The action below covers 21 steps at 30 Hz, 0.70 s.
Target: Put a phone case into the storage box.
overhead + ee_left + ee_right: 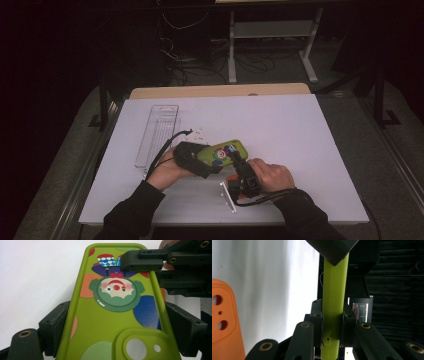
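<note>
Orange case (224,320) and clear tray (156,134) beside the green phone case (223,152).

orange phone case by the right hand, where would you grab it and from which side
Take the orange phone case by a thin long edge, coming in level with the table. It seems to lie flat beside the right gripper, which is shut on the green phone case.

Brightly lit white rectangular tabletop (300,150) on a pale wooden board (220,91). Beyond it, toward 12 o'clock, a dim room: grey floor (280,75), white metal shelf frame (272,30) at 1 o'clock, tangled black cables (185,62) at 11 o'clock.
</note>
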Tool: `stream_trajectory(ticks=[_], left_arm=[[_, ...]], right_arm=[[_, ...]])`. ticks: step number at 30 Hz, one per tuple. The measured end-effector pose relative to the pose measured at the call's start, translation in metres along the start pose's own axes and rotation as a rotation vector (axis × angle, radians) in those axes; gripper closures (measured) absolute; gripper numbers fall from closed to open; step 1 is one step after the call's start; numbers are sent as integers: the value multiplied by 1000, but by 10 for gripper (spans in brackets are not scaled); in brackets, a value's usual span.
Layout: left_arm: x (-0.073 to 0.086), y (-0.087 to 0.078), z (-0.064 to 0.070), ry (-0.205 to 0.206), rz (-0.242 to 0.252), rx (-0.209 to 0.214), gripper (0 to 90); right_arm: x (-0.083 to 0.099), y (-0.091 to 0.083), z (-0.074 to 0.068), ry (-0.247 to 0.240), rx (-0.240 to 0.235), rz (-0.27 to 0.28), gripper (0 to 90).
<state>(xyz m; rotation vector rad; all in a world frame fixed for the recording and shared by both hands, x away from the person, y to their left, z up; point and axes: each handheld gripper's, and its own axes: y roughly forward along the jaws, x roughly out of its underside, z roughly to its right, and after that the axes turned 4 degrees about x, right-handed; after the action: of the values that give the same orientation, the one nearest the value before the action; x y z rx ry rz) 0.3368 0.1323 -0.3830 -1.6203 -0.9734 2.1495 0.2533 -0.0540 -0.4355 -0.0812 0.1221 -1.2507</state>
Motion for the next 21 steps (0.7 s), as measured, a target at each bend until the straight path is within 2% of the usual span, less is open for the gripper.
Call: stream_trajectory(ticks=[5, 8, 12, 13, 14, 17, 21], left_arm=[[1, 0, -1, -9, 6, 9, 144], [2, 0, -1, -26, 27, 15, 133], [3, 1, -2, -21, 11, 29, 78], [2, 1, -2, -23, 20, 34, 26], [2, 1, -2, -23, 20, 34, 13], [2, -3, -2, -19, 43, 27, 0], [2, -7, -4, -15, 58, 21, 0]], right_arm=[[-1, 1, -1, 21, -5, -1, 759], [-1, 1, -1, 33, 6, 0, 760], [-2, 1, -1, 39, 4, 3, 760], [-3, 1, -2, 44, 2, 4, 760], [-3, 1, -2, 49, -5, 1, 760], [-2, 2, -1, 43, 1, 1, 760], [1, 3, 1, 59, 2, -18, 759]])
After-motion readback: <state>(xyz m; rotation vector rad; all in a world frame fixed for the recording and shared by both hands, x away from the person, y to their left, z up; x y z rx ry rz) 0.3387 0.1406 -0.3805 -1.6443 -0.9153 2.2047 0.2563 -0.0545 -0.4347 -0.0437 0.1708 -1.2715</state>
